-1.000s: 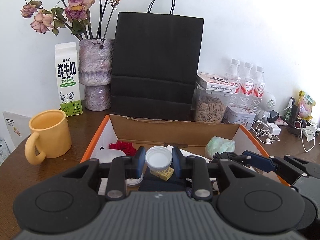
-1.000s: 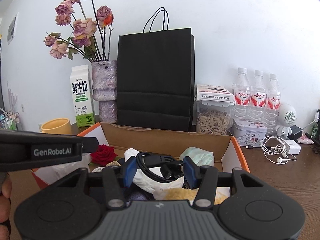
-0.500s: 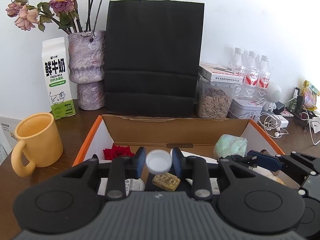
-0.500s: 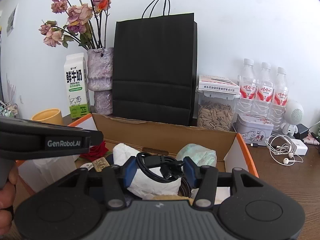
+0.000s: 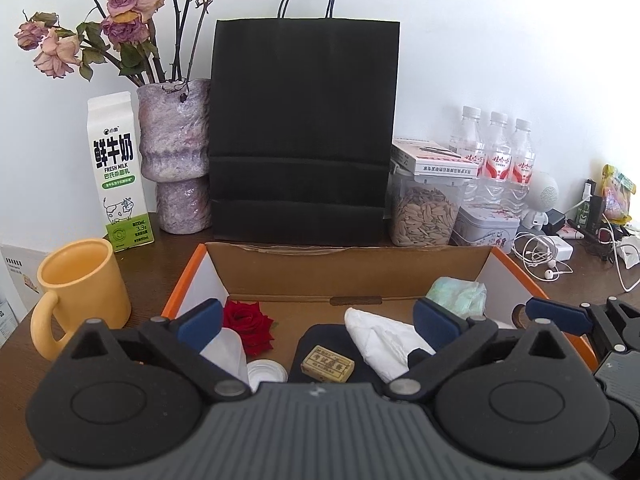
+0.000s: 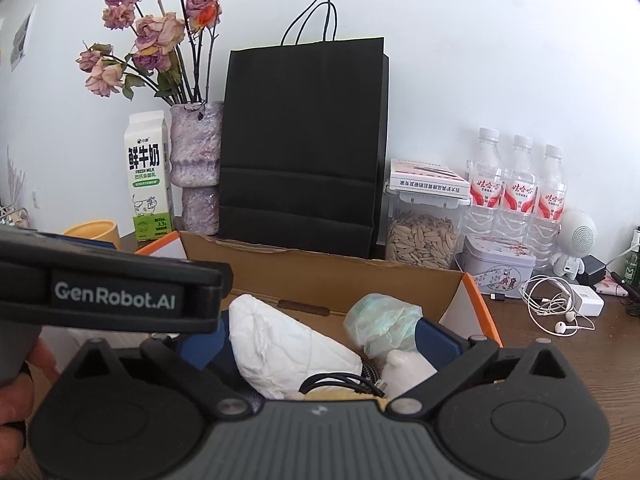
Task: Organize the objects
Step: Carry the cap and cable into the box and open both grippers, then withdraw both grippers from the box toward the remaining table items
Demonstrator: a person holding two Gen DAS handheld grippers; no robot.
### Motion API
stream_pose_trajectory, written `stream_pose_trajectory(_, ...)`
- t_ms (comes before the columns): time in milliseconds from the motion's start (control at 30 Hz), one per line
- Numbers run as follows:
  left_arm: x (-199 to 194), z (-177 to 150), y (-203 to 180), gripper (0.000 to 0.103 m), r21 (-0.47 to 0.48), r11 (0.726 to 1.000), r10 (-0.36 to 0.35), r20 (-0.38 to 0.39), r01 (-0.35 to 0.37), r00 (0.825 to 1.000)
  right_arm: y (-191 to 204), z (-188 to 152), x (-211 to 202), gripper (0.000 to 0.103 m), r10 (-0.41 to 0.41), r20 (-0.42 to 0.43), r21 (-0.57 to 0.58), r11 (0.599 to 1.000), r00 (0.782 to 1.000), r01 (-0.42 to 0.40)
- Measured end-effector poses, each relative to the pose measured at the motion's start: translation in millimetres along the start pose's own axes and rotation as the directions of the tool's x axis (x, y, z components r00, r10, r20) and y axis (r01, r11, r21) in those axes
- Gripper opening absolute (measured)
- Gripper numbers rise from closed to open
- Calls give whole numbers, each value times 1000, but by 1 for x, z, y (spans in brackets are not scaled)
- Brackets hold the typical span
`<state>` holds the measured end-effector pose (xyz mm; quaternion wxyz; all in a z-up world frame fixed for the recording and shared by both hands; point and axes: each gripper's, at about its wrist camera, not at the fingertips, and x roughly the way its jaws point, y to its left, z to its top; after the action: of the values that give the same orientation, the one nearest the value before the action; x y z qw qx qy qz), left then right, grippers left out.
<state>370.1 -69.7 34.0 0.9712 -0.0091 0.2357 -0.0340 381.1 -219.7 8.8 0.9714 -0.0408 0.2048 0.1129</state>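
Observation:
An open cardboard box (image 5: pixel 340 272) with orange edges sits in front of me. It holds a red rose (image 5: pixel 247 320), a white cap (image 5: pixel 266 372), a small yellow packet (image 5: pixel 328 363), crumpled white tissue (image 5: pixel 384 340), a pale green wad (image 5: pixel 456 294) and a black cable (image 6: pixel 340 382). My left gripper (image 5: pixel 318 320) is open and empty above the box. My right gripper (image 6: pixel 316 340) is open and empty above the tissue (image 6: pixel 288 348) and the cable; it also shows at the right of the left wrist view (image 5: pixel 560 314).
A yellow mug (image 5: pixel 78 292) stands left of the box. Behind are a milk carton (image 5: pixel 118 172), a vase of dried roses (image 5: pixel 176 156), a black paper bag (image 5: pixel 304 128), a seed jar (image 5: pixel 424 216), three water bottles (image 5: pixel 496 156), a tin (image 5: pixel 486 226) and earphones (image 5: pixel 540 256).
My left gripper opened and let go of the white cap, which now lies in the box. My right gripper opened and let go of the black cable, which dropped into the box.

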Motion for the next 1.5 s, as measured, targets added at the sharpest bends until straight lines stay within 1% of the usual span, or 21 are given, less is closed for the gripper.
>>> stream_pose_trajectory(333,-8,0,2,103,-10,1000,3,11,-3,1000,1,-1,-5,102,-6,11,-3,1000,1000,6)
stream_pose_trajectory(533,-21,-4,5,103,-19,1000,10,14,-10,1000,10,-2,-19,102,-19,42,-27,999,999,20)
stream_pose_trajectory(833,-52,-16,12,103,-35,999,30,20,-29,999,23,-12,-47,102,-16,52,-35,999,999,18)
stream_pose_trajectory(1033,-78,-26,16,103,-53,998,26,20,-25,999,34,-19,-71,102,-10,51,-38,999,999,12)
stream_pose_trajectory(1267,-104,-39,27,103,-57,998,42,11,-41,999,44,-31,-96,102,-10,32,-30,999,999,11)
stream_pose_trajectory(1500,-127,-54,46,103,-65,995,74,-11,-74,997,53,-44,-115,102,-16,7,-34,999,1000,16)
